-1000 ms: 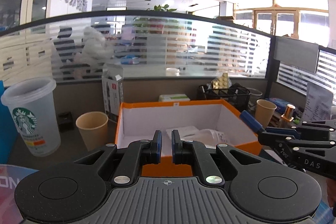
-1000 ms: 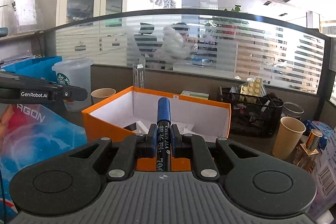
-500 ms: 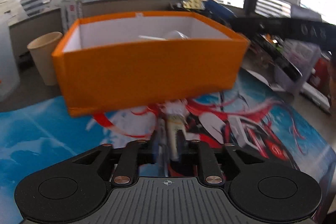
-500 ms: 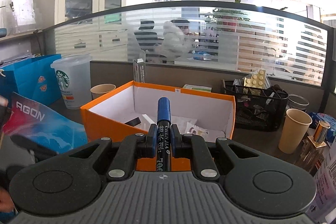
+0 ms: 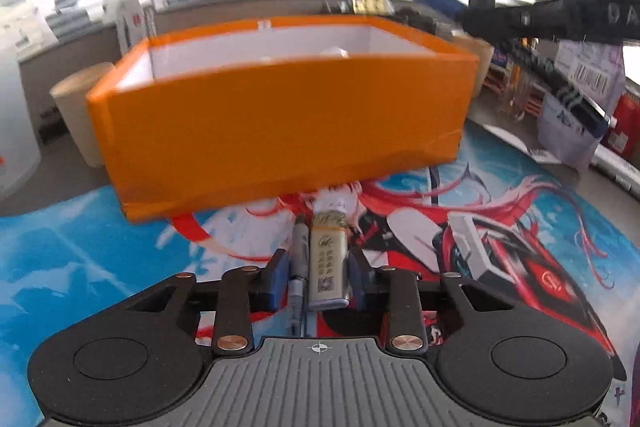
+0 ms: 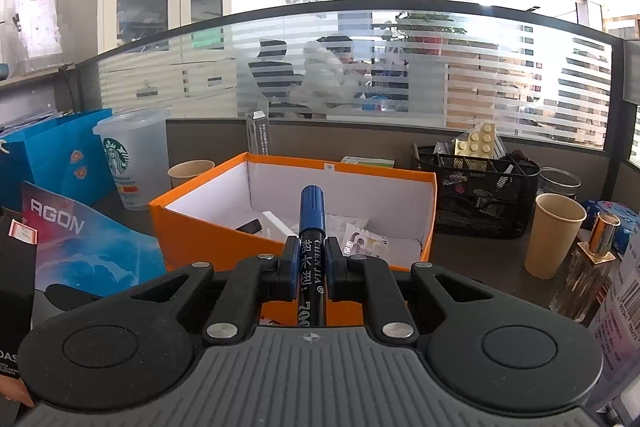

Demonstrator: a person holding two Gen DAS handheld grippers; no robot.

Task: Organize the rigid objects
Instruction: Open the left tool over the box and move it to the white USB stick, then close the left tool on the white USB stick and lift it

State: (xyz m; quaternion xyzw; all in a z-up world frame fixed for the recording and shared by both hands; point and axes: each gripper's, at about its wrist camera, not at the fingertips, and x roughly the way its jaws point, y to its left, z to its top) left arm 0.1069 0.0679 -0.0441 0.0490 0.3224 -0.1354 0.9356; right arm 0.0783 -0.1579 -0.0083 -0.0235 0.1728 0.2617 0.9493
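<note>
Left gripper [image 5: 318,281] dropped low, fingers now astride lighter [image 5: 327,267], possibly pen [image 5: 298,259].

Left wrist view low, blurred, perhaps tilted downward; right higher; both facing shared orange box [image 5: 276,115] [image 6: 216,227].

A clear plastic Starbucks cup [image 6: 132,163] stood beside a blue paper bag [image 6: 60,155]; a black mesh organizer [image 6: 476,195] sat near a tan paper cup [image 6: 554,235].

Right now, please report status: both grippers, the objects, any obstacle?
Left gripper open around lighter and thin pen on mat. Right gripper shut on blue marker. Orange box ahead, open, nothing blocking.
</note>
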